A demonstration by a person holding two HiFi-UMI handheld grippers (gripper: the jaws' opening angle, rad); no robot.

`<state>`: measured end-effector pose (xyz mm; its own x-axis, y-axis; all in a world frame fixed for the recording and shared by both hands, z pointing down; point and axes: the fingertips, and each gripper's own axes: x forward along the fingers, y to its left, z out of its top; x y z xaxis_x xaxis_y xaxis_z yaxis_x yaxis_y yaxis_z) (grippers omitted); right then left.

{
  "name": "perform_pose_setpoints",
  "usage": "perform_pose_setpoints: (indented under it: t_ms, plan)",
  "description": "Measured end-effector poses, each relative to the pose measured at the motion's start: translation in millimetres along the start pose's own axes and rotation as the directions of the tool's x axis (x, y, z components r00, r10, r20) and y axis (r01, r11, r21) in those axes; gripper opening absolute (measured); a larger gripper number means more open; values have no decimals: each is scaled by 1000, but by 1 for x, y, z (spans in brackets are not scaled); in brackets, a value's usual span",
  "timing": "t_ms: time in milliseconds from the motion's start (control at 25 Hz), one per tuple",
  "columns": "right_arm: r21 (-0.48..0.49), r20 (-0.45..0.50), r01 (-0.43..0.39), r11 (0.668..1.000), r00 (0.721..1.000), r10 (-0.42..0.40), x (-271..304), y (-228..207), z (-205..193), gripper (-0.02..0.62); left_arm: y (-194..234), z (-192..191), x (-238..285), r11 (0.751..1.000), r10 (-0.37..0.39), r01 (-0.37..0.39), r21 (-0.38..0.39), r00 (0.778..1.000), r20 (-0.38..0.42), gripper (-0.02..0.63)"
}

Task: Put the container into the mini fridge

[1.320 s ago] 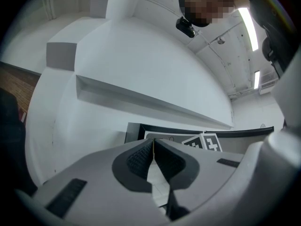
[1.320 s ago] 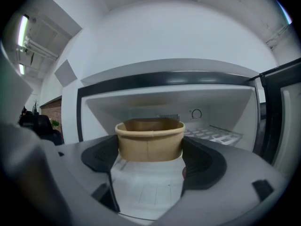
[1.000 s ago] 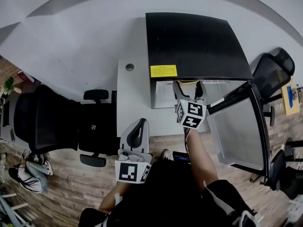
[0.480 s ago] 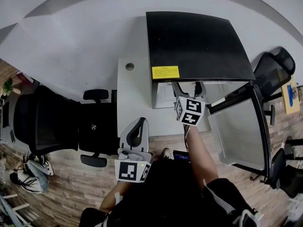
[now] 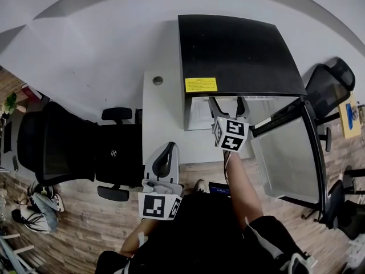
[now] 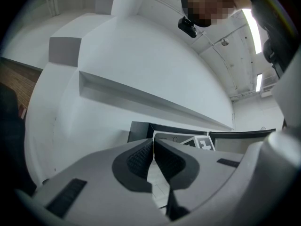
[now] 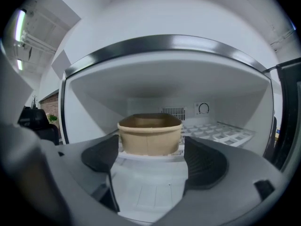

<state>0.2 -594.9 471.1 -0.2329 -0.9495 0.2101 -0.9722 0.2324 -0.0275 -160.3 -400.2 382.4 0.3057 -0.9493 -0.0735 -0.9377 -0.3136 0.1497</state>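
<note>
A tan paper container [image 7: 149,134] stands on the wire shelf [image 7: 214,131] inside the open mini fridge [image 5: 239,50]. My right gripper [image 7: 151,160] is at the fridge's mouth and stands open. Its pads [image 7: 205,163] flank the container's near side, and nothing is held between them. In the head view the right gripper [image 5: 228,104] reaches under the fridge's black top, which hides the container. My left gripper [image 5: 166,152] hangs low by the person's body, over the white desk's front edge. It is shut and empty, with its pads [image 6: 136,158] touching.
The fridge door [image 5: 288,158] swings open to the right. The fridge sits on a white desk [image 5: 162,124] against a white wall. A black office chair [image 5: 68,147] stands to the left, another [image 5: 331,87] to the right. A thermostat dial [image 7: 203,108] is on the fridge's back wall.
The right gripper has shifted only slightly at the fridge opening. The left gripper has stayed where it was.
</note>
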Motion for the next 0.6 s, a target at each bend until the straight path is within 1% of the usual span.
perform_pose_setpoints:
  t_ms: [200,400,440,480,560,600]
  plan:
    - [3,9,-14,1000,1000,14,-32,-1,1,423,-5,-1,-4,1000,-14,14,4,1000,0,15]
    - [-18,47,-67,998,997,68,-84,2,10,415,-11,-2,-6,999,-33,33,13,999,0,15]
    - [-20,57,-71,997,996,72,-95,2,13,396,-11,-2,-6,999,-36,36,13,999,0,15]
    - [-20,68,-70,997,995,71,-106,1,16,352,-12,-2,-6,999,-40,40,13,999,0,15]
    - [-23,89,-64,998,994,66,-128,1,21,188,-14,-4,-6,999,-48,48,11,999,-1,15]
    - [-26,95,-66,997,993,68,-137,2,22,159,-15,-5,-6,999,-52,52,12,999,-2,15]
